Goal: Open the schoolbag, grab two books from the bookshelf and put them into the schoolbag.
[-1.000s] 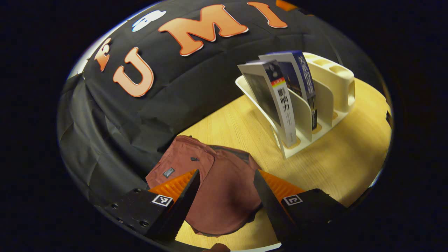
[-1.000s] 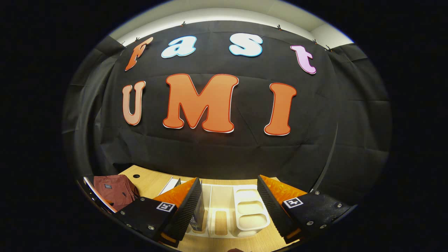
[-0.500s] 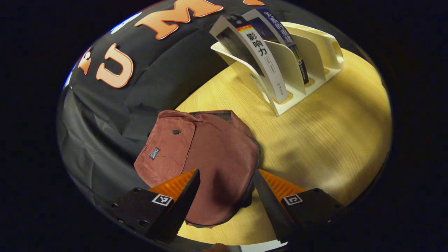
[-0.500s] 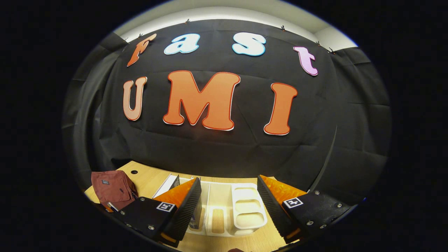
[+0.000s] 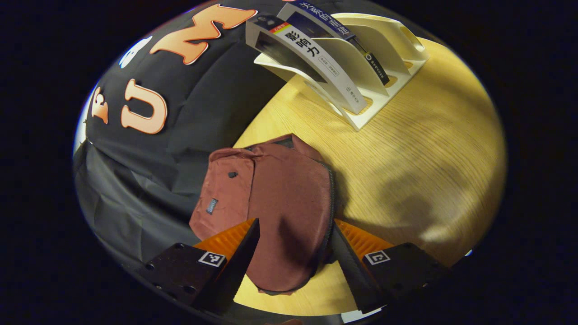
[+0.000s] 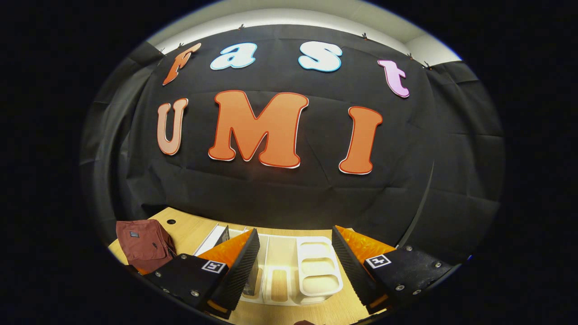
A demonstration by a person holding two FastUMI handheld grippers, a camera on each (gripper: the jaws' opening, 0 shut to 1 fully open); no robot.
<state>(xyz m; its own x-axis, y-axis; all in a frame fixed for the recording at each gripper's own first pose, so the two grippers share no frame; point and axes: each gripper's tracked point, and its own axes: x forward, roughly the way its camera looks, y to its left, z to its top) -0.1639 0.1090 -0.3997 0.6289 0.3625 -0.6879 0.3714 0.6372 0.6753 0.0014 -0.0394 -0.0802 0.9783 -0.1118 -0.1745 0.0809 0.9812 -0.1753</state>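
One maroon schoolbag (image 5: 275, 203) lies zipped on the counter (image 5: 415, 167); two books (image 5: 311, 61) stand in the bookshelf (image 5: 384, 85) at 1 o'clock; both grippers, left (image 5: 293, 253) and right (image 6: 293, 262), spread wide, empty.

A wooden counter (image 5: 420, 149) with pale grain runs up to the black cloth wall (image 5: 203, 104). A small dark hole (image 6: 171, 221) sits near its far corner.
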